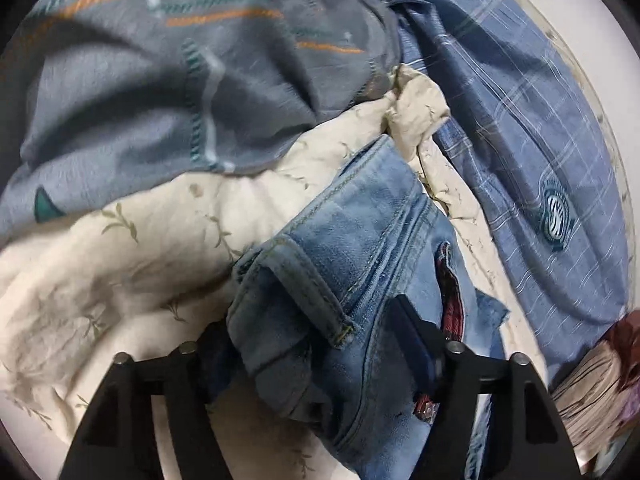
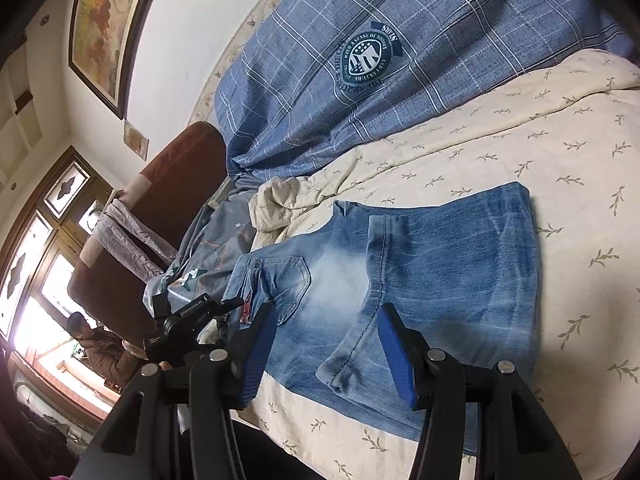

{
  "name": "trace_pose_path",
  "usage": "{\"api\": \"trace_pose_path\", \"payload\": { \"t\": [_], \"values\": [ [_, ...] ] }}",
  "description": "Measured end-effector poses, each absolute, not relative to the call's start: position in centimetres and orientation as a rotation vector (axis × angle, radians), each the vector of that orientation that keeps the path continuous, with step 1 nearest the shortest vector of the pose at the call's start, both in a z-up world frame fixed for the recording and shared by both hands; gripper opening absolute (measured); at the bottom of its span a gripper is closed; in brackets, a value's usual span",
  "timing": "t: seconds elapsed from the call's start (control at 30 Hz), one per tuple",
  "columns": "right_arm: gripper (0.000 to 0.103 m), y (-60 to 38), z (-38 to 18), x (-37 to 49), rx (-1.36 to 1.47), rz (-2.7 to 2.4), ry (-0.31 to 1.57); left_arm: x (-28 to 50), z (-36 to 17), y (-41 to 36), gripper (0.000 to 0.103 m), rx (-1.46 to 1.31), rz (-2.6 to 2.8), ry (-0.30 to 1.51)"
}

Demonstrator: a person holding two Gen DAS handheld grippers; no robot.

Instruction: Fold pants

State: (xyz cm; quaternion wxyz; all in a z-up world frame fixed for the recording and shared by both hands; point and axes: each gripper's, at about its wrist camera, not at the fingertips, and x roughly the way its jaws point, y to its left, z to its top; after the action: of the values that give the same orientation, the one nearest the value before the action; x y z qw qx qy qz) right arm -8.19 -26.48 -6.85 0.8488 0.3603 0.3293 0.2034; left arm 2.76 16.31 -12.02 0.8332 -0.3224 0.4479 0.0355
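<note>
**Jeans between the left fingers, right gripper over the folded legs**

Left wrist view: the left gripper (image 1: 320, 364) points down onto the waist end of the jeans (image 1: 360, 280). A thick bunch of denim, with a belt loop and a pocket edge, fills the space between its two black fingers (image 1: 416, 332), and the fingers appear to press on it from both sides, so the gripper holds the jeans. Under the jeans lies a cream bedcover (image 1: 120, 264) with a leaf print. Beyond the fingers is a grey quilt (image 1: 160, 92) with orange stripes, and further to the right a blue checked quilt (image 1: 540, 140).

Right wrist view: the right gripper (image 2: 326, 354) hangs half open over the jeans (image 2: 440, 264), which lie flat and folded on the bedcover (image 2: 520, 140). Its blue pads (image 2: 396, 356) stand apart on each side of a leg hem; whether they touch the cloth I cannot tell. To the left, near the waist, the left gripper (image 2: 192, 316) shows.
</note>
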Motion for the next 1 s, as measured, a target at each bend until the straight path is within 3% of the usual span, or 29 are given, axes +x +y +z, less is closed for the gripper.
{"api": "trace_pose_path", "payload": {
  "t": [0.1,0.23,0.67,1.0],
  "values": [
    [0.055,-27.0,-6.8,-8.4,0.772,0.421,0.684,2.5,-11.6,16.1,0.041,-0.643,0.069,0.928],
    [0.055,-27.7,-7.0,-8.5,0.786,0.4,0.677,2.1,-9.8,15.3,0.033,-0.565,0.046,0.869],
    [0.055,-29.6,-7.9,-8.4,0.858,0.323,0.672,-2.0,-0.7,6.1,0.023,-0.154,-0.139,0.622],
    [0.055,-32.5,-8.7,-8.9,0.974,0.259,0.638,-5.7,0.3,-3.6,0.02,0.047,-0.297,0.558]
  ]
}}
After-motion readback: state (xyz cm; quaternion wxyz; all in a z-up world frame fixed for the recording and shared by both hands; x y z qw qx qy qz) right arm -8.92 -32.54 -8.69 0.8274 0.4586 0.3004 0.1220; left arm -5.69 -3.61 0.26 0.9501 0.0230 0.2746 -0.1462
